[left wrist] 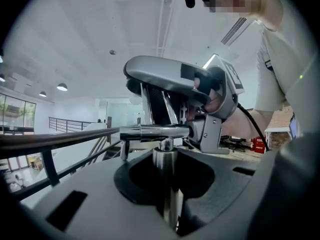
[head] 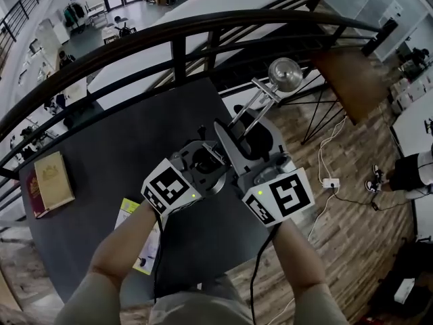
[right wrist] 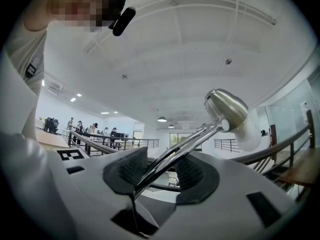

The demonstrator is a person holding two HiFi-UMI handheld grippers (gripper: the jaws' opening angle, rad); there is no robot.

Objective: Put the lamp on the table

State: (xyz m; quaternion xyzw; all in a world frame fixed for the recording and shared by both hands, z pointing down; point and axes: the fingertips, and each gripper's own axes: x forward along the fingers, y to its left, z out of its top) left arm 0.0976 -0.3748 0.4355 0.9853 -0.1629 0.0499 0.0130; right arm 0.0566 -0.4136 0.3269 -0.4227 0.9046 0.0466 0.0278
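Both tools are clamped on the lamp (head: 283, 75), which hangs between them above the dark table (head: 101, 181), not resting on it as far as I can see. The left gripper (head: 201, 160) has its jaws drawn in narrow around an upright chrome post (left wrist: 165, 164) of the lamp. A chrome crossbar (left wrist: 155, 132) lies level just past its fingertips, and the right gripper (left wrist: 212, 101) sits directly ahead of it, close by.

The right gripper's ribbed pads (right wrist: 125, 170) are pinched on the lamp's twin chrome rods (right wrist: 175, 156). The rods slant up and away from those jaws to the rounded metal shade (right wrist: 227, 106), which sticks out well beyond the fingertips. The black railing (head: 176, 32) curves past just beyond the shade.

Off to the left gripper's side, well apart from it, a tan book (head: 54, 180) lies on the table. A yellow leaflet (head: 132, 215) lies beneath the forearm (head: 125, 239) behind that gripper.
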